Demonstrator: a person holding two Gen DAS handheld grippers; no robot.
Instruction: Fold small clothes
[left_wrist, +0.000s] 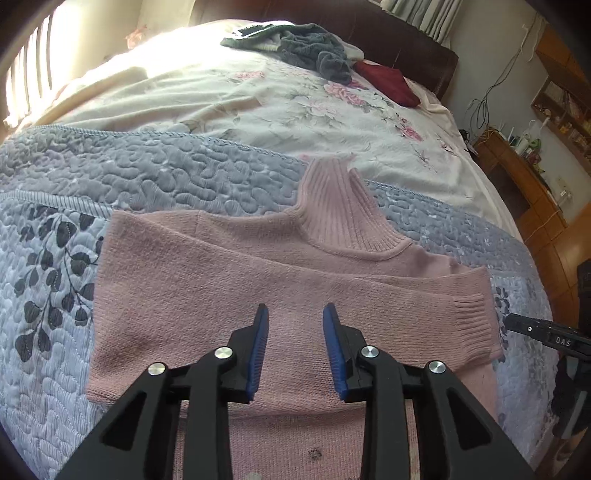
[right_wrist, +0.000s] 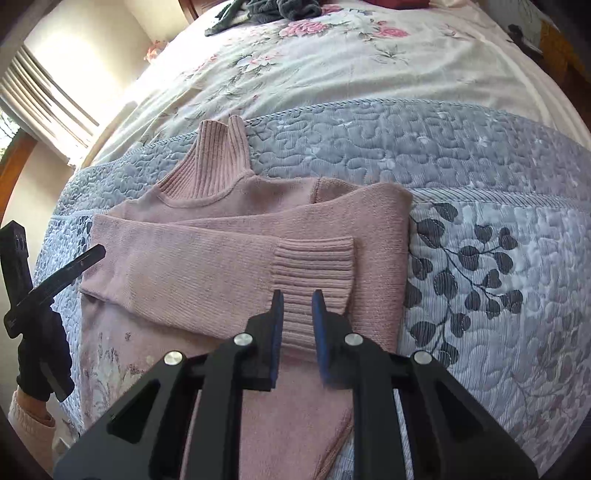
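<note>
Pink turtleneck sweater (left_wrist: 258, 280) spread flat on the bed, straight ahead of and under both claws. Both sleeves already crossed over the chest, so the bundle's long axis runs from the collar (left_wrist: 340, 206) at the far end back toward the hem, passing beneath the claws and out of frame. Next move probably a fold along that axis, hem up toward the collar, though only a guess.

Left claw (left_wrist: 295, 347) hanging over the middle of the body, blue pads (left_wrist: 258, 350) spread well apart, gripping nothing. Right claw (right_wrist: 298, 325) right over the ribbed cuff (right_wrist: 314, 269) of the top sleeve, jaws apart but narrower, pads either side of the ribbing; contact with the knit hard to call from this angle. So right claw nearer the cuff, left nearer the centre of the body, left fold edge off to its left.

Sweater resting on a grey-blue quilted bedspread (left_wrist: 166, 173) with a dark leaf print (right_wrist: 476, 277) just to the right of the right claw. Farther ahead: a floral sheet (left_wrist: 295, 107), a grey heap of clothes (left_wrist: 317, 51), something dark red (left_wrist: 391, 85) beside it. Bright window off to the left, wooden furniture (left_wrist: 517, 177) on the right.
</note>
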